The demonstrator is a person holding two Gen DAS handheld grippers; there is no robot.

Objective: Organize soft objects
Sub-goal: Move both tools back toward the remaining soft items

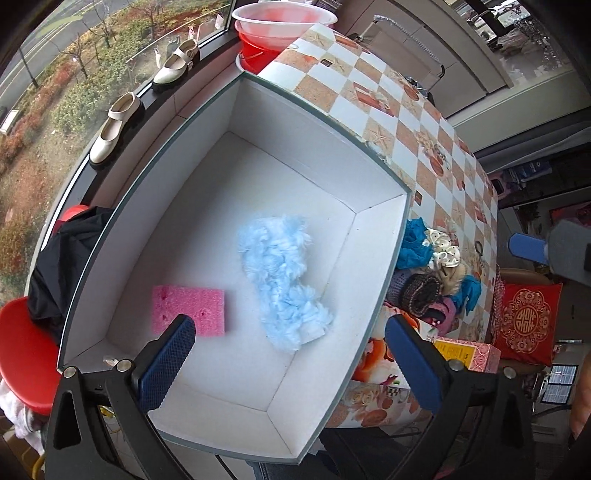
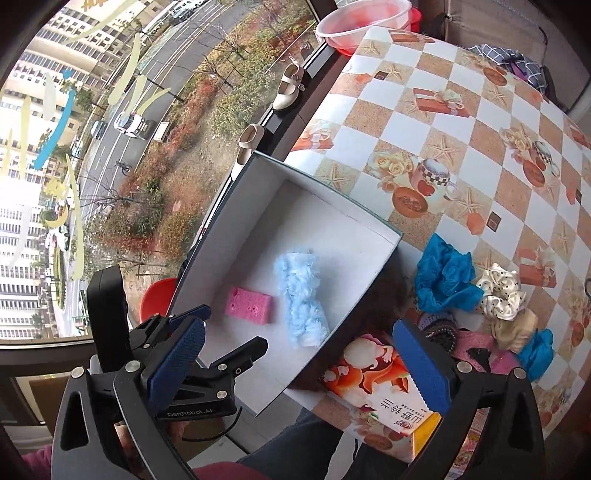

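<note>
On the checkered table (image 1: 417, 122) your white box (image 1: 207, 236) holds the blue fluffy cloth (image 1: 280, 277) beside the pink sponge (image 1: 190, 308); your left gripper (image 1: 291, 365) and right gripper (image 2: 299, 365) gape empty.

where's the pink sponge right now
The pink sponge lies flat on the floor of the white box, low in both wrist views, just left of the fluffy light-blue cloth and apart from it.

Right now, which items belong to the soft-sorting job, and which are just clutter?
Job:
white box
pink sponge, in box
blue fluffy piece, in box
teal cloth
polka-dot scrunchie

Clutter:
cream shoes
basin
snack cartons
red cushion
</note>
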